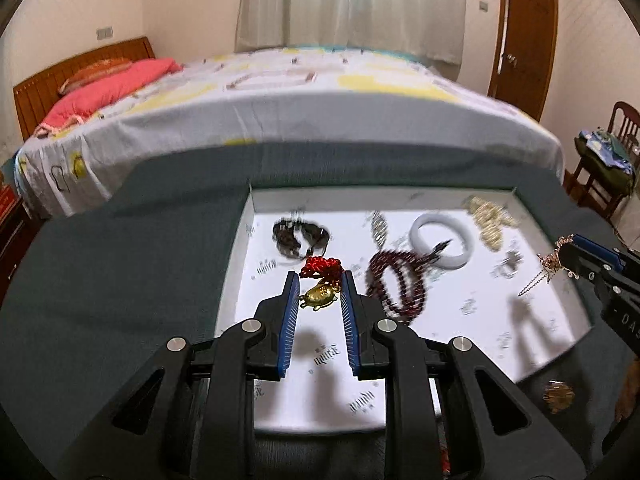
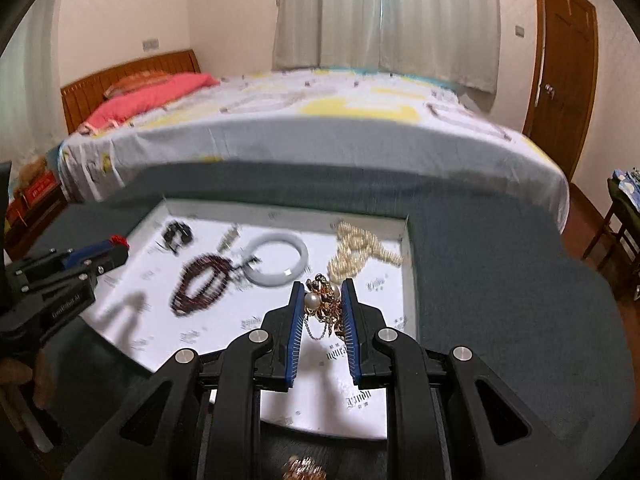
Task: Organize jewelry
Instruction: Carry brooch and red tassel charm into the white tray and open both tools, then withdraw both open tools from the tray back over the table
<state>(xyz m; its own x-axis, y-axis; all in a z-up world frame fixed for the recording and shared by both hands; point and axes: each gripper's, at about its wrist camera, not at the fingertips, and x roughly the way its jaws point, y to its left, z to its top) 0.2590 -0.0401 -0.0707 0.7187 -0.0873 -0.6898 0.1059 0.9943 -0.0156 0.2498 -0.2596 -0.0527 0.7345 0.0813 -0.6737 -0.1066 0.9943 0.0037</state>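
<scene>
Left gripper (image 1: 319,290) clenched on gold turtle charm (image 1: 318,297), its red knotted cord (image 1: 321,267) bunched at fingertips, above white tray (image 1: 240,240). Right gripper (image 2: 322,295) clenched on gold chain with pearl (image 2: 323,304) over tray's right part. Farther in tray: dark red bead bracelet (image 2: 202,282), white bangle (image 2: 276,258), pearl strand (image 2: 360,252). Bed (image 2: 320,128) beyond.

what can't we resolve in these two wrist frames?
- Small silver piece, left view: motion blur, type unreadable.
- Gold item on the cloth outside the tray: blurred in left view, cut by bottom edge in right view.
- Print on tray floor: too small and smeared in both views.
- Gold chain piece in right gripper: tangled, fingers hide its sides.
- Turtle charm in left gripper: whether the pads touch it is unclear.
</scene>
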